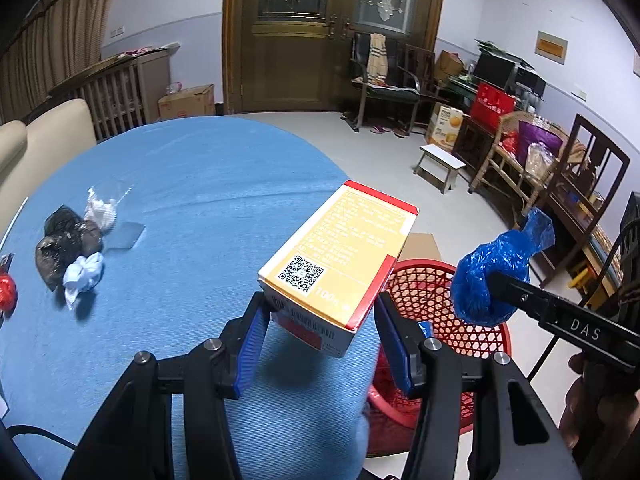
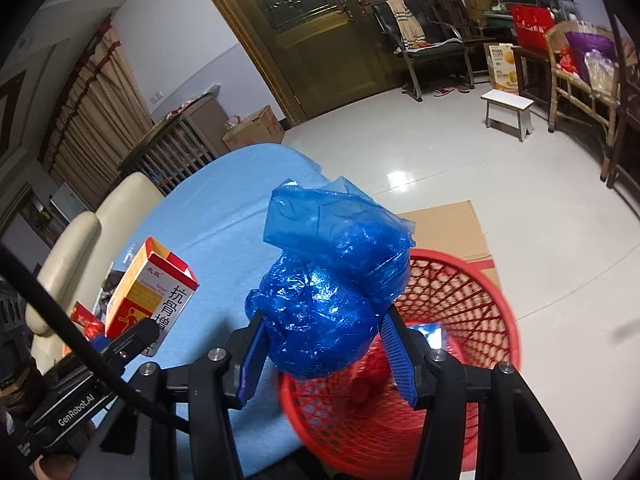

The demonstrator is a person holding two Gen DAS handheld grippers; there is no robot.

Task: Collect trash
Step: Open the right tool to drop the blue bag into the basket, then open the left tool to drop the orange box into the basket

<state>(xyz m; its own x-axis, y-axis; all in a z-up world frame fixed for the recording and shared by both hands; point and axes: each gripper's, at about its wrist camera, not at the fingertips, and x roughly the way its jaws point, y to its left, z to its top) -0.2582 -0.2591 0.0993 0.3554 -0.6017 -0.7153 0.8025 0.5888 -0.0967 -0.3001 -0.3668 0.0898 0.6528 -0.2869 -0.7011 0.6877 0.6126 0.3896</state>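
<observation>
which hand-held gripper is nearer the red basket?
Right. The right hand-held gripper holds the blue bag over the red basket rim. The left hand-held gripper, holding the box, is over the table edge beside it.

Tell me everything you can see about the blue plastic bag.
The blue plastic bag is thin, glossy, translucent film crumpled into a loose ball, with a flap sticking up at its top. The right tool clamps it between its blue pads, holding it in the air just above the rim of the red mesh basket, beside the table edge.
</observation>
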